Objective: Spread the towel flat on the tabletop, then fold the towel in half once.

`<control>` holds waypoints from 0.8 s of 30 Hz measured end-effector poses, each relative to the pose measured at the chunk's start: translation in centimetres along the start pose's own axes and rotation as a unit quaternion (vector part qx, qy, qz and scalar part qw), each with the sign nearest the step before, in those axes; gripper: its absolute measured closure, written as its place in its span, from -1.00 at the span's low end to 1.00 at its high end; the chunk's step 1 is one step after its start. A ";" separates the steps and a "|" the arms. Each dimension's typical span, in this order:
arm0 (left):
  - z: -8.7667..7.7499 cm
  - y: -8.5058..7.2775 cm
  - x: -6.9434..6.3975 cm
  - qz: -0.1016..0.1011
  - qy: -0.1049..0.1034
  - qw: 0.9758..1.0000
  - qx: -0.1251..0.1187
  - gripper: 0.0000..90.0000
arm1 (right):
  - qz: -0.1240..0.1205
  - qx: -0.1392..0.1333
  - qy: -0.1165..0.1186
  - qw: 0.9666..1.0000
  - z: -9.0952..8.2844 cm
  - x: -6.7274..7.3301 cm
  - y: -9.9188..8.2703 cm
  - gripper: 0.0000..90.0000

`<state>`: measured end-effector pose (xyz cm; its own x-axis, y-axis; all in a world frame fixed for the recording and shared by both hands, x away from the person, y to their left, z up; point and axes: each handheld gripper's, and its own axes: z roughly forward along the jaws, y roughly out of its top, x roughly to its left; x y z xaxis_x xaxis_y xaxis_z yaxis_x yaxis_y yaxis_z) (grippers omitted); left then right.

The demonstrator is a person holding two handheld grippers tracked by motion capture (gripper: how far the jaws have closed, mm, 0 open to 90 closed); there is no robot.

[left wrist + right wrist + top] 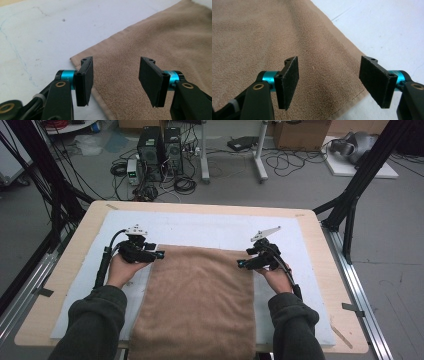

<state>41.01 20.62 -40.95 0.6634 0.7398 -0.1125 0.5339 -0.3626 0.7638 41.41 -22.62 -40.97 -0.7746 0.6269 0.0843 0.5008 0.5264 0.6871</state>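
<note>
High view: a brown towel (197,300) lies flat on a white mat (210,227) that covers the wooden table (75,240). The towel runs from the middle of the table toward the person, and its near end hangs over the near edge. The left gripper (159,255) sits at the towel's far left corner, held in the left hand (122,268), with its tips pointing right over the cloth edge. The right gripper (241,264) sits at the far right corner, held in the right hand (276,275), with its tips pointing left. Dark sleeves come in from the bottom. Beyond the table, on the grey floor, stand two computer towers (160,152) among loose cables.

Left gripper view: the two black jaws stand well apart with nothing between them. The left gripper (115,80) hovers over the towel's corner (75,60); one jaw hangs above the hem, the other above the cloth itself. The towel (155,42) spreads away to the right, the white mat (45,32) to the left.

Right gripper view: the right gripper (335,83) also has its jaws parted wide, and they grip nothing. The towel (269,35) lies below and to the left; its hemmed edge (352,96) passes under the gap between the jaws, and the white mat (382,27) shows on the right.
</note>
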 end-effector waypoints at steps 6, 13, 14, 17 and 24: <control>0.7 -0.3 0.1 0.005 0.008 1.000 0.004 0.02 | 0.007 0.003 -0.005 1.000 0.3 -0.3 -0.5 -0.29; 2.5 -0.9 0.7 -0.008 0.025 0.999 0.039 0.13 | 0.017 0.012 -0.023 1.000 0.9 -0.9 -0.8 -0.21; 2.7 -1.0 0.6 -0.007 0.026 0.999 0.046 0.15 | 0.019 0.015 -0.023 0.999 1.1 -1.1 -0.9 -0.19; 2.9 -1.2 0.6 -0.005 0.034 0.998 0.050 0.26 | 0.027 0.026 -0.022 0.999 1.8 -1.4 -1.2 -0.12; 3.0 -1.0 -0.1 0.007 0.033 0.998 0.055 0.66 | 0.004 0.029 -0.018 0.999 2.3 -0.8 -1.1 0.51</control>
<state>41.99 19.26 -43.65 0.6370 0.7687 -0.0570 0.5810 -0.4302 0.6909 42.33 -22.40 -43.46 -0.7565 0.6511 0.0620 0.5292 0.5536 0.6431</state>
